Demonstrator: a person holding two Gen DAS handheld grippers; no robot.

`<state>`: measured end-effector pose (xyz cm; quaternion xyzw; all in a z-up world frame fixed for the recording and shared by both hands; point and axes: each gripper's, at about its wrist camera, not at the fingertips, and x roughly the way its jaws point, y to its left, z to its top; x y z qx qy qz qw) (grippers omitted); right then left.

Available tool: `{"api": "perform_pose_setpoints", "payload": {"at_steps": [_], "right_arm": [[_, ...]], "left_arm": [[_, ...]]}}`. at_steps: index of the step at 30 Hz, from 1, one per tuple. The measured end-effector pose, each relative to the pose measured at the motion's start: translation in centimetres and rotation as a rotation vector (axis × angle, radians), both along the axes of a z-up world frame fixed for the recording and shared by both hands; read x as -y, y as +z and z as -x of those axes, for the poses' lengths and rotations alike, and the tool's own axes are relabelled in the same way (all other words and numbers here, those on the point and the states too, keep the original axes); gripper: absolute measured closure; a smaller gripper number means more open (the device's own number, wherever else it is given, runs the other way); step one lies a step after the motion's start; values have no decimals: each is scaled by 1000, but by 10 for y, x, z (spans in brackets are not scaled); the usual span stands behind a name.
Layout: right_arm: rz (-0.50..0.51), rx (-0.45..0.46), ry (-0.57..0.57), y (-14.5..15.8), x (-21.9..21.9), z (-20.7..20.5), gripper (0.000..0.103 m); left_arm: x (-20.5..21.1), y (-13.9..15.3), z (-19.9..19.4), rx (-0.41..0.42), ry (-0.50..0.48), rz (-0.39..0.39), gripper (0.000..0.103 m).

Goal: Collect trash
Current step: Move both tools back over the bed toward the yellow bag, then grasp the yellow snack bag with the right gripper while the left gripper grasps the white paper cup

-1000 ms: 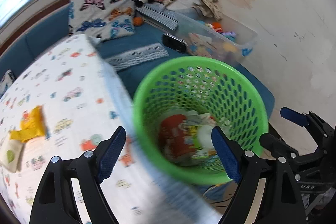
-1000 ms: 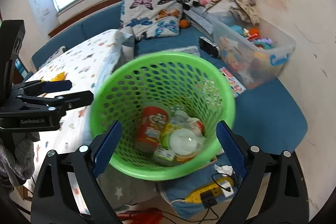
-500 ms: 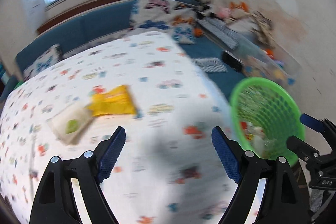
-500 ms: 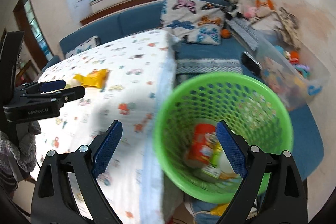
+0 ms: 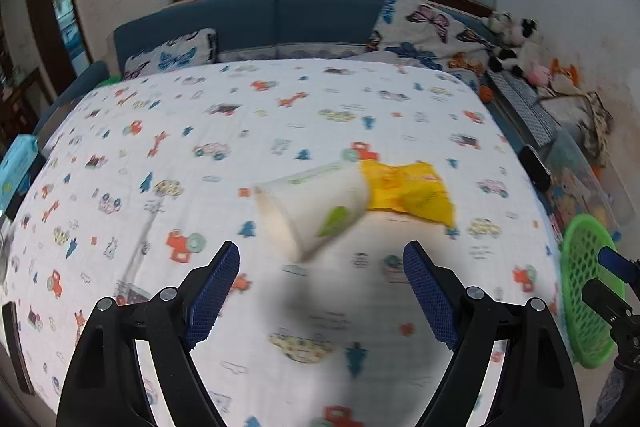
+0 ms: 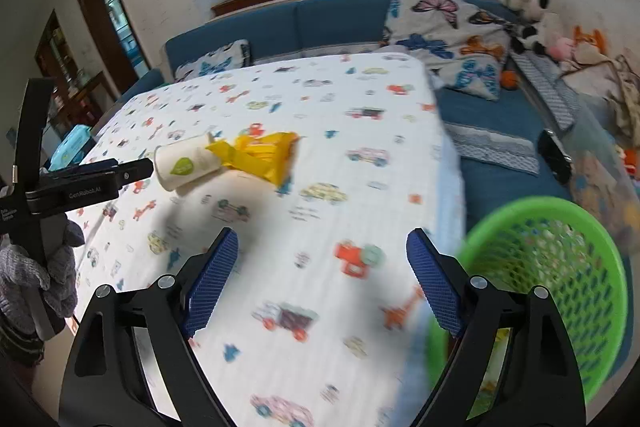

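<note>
A white paper cup [image 5: 316, 207] lies on its side on the vehicle-print tablecloth [image 5: 200, 131], touching a crumpled yellow wrapper [image 5: 408, 193] to its right. My left gripper [image 5: 320, 267] hovers open just short of the cup, with nothing between its fingers. In the right wrist view the cup [image 6: 186, 167] and wrapper [image 6: 260, 155] lie farther off to the left. My right gripper [image 6: 322, 255] is over the table's near right part; its jaws are closing a little on nothing. The green mesh basket [image 6: 560, 267] stands beside the table at lower right, with trash inside.
A blue sofa [image 5: 280, 19] with butterfly cushions [image 6: 444, 27] wraps behind and to the right of the table. Plush toys [image 6: 532, 15] and a clear toy box [image 6: 600, 171] line the right wall. A blue tissue pack [image 5: 16, 167] sits at the table's left edge. A gloved hand [image 6: 40, 275] holds the left gripper.
Both views have swung left from the basket onto the table. The cup and wrapper now lie right ahead of the left gripper, and the basket has slid to the right edge.
</note>
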<state>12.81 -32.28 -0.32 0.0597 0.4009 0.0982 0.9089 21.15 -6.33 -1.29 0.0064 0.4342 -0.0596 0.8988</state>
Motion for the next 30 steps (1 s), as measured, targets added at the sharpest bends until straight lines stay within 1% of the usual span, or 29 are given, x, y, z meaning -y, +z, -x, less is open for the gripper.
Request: {"api": "perform_pose_setpoints", "payload": {"at_steps": [3,7,16,19,23,25,30], "right_arm": [[-4,-11,30,-4,-13,-17,19],[-21,-23,81,-12,-29,-40,20],[-13,-65,155,-43,-57,-83,23],[-13,-76,164,-52,-62,-97,24],[-23,-90,168,-62,-65,-113,26],[-27,-93,178,-66,-68,-120,26],[10,-93,200,-74,-79,-135,26]], "left_arm": [[-12,-7,-8,-10,20,20,22],[-24,-16,-21,-34,32,83,22],[-29,-34,-45,-78,21,157,22],[-30,-38,-51,-96,17,185,22],[-32,-43,-59,-109,9,209,25],[-33,-45,-62,-117,6,221,29],[-35,-52,-68,-136,1,260,30]]}}
